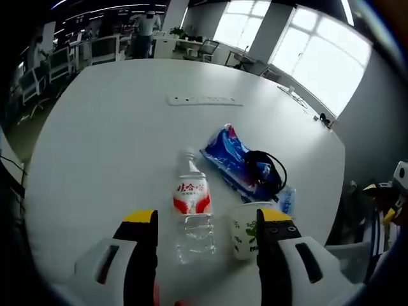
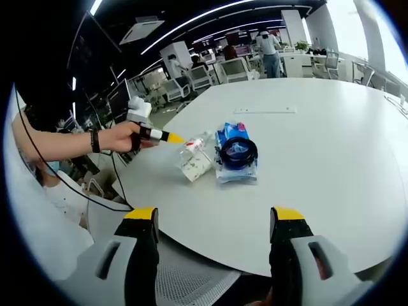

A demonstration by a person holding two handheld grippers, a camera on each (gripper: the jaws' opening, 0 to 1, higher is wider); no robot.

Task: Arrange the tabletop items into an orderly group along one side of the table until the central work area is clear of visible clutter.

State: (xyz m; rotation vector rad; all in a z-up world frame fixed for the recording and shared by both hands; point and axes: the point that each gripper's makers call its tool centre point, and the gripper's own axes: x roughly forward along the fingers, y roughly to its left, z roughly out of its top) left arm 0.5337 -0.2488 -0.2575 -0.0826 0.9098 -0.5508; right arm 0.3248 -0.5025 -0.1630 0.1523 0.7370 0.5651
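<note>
The water bottle (image 1: 192,210) lay on its side on the white worktop (image 1: 115,140), cap pointing away from me, squarely between the jaws of my left hand-held gripper (image 1: 205,220), which stood wide apart and clear of it. I judged it light, thin-walled and slick, likely to roll or dent; the labelled middle looked the firmest place to take hold. Just right of it stood a paper cup (image 1: 245,229), touching or nearly touching the right jaw, soft and easy to crush or tip. Beyond the cup lay a blue wipes packet (image 1: 231,159), limp and flat, with a coiled black cable (image 1: 264,169) resting on its near end.

In the right gripper view the same cluster sat near the worktop's left edge, well apart from my right hand-held gripper (image 2: 213,220), whose jaws were open and empty, held low over the near rim. There my left hand (image 2: 121,137) reached in level from the left, forearm outstretched, the yellow tip at the bottle. A power strip (image 1: 204,100) lay further off.
</note>
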